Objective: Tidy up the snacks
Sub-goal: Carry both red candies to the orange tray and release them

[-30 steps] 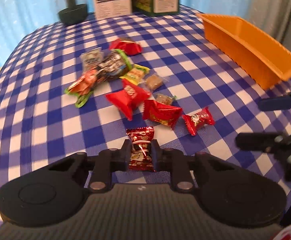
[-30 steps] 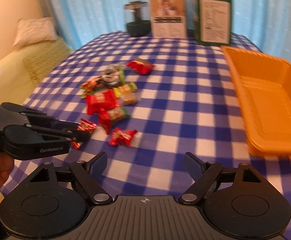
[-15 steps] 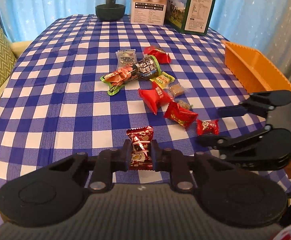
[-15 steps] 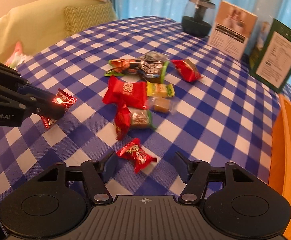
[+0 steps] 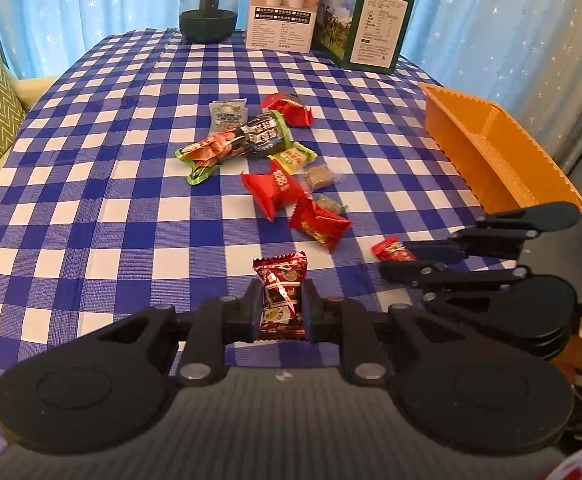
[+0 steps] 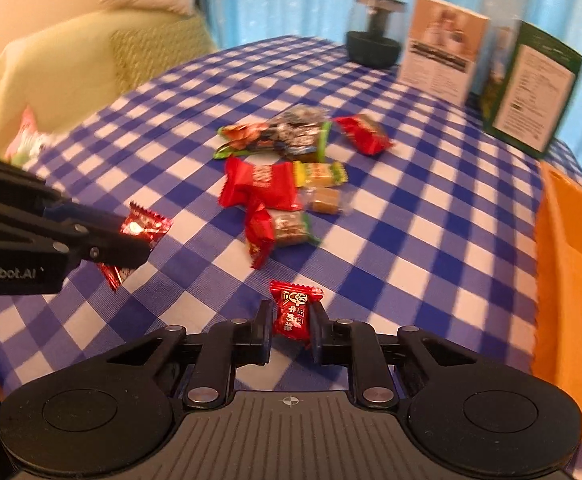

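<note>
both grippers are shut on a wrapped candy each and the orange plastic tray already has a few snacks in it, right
Not quite: the orange plastic tray holds nothing that shows in the left wrist view. The rest stands: the left gripper is shut on a dark red foil-wrapped candy, and the right gripper on a bright red wrapped candy.

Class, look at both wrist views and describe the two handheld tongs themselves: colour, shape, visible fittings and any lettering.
Both are matt black plastic. The left tongs and right tongs each have two flat fingers on hinged linkage bars with silver rivets, flanked by round disc-shaped housings over a ribbed grey body bearing a small crosshair mark. Seen from the side in the right wrist view, the left one carries white lettering, partly cut off. No cables or sleeves show.
</note>
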Action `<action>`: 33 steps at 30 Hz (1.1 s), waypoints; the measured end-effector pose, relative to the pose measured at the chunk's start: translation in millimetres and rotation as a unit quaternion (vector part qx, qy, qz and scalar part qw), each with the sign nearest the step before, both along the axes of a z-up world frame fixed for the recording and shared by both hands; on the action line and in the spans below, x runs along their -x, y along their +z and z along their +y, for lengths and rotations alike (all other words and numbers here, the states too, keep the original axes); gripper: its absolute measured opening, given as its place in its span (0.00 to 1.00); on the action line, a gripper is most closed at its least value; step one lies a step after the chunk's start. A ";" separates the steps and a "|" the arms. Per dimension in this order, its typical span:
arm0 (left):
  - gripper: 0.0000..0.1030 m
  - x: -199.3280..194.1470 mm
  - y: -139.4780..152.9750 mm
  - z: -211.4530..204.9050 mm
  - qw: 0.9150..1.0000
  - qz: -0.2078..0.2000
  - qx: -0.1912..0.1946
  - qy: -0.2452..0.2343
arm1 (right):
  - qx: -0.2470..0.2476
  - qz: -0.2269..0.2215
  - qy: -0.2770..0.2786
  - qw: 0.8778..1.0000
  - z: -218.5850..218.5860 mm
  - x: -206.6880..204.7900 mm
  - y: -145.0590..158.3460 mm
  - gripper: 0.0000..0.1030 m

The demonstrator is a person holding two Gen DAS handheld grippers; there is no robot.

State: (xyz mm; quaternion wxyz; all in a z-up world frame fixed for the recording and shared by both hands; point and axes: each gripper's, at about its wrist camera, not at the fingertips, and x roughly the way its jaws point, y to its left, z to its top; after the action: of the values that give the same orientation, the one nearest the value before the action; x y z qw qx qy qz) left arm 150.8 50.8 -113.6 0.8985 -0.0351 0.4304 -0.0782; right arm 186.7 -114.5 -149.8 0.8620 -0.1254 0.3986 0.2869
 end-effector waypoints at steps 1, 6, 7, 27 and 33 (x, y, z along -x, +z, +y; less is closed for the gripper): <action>0.17 1.1 2.0 -2.7 1.000 -0.001 0.000 -0.001 | -0.005 -0.002 -0.013 1.000 -5.4 2.6 4.3 0.19; 0.17 3.9 15.8 -23.3 1.000 -0.011 0.003 -0.017 | -0.038 -0.015 -0.082 0.996 -39.8 16.5 33.0 0.19; 0.17 3.8 19.3 -29.5 1.000 -0.014 0.006 -0.021 | -0.047 -0.018 -0.095 0.994 -48.9 18.2 39.6 0.19; 0.17 -63.7 61.7 -207.5 0.988 -0.055 0.046 -0.139 | -0.064 -0.053 -0.283 0.955 -239.1 -5.8 85.5 0.19; 0.17 -80.7 49.7 -229.4 0.986 -0.052 0.042 -0.154 | -0.072 -0.047 -0.300 0.950 -257.5 -12.1 78.5 0.19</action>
State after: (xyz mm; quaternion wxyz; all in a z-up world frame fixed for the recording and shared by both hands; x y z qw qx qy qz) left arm 231.5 -178.6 -63.9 0.8946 -0.0016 0.3800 -0.2352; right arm 198.9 -372.0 -71.3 0.9327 0.0486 0.3554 0.0369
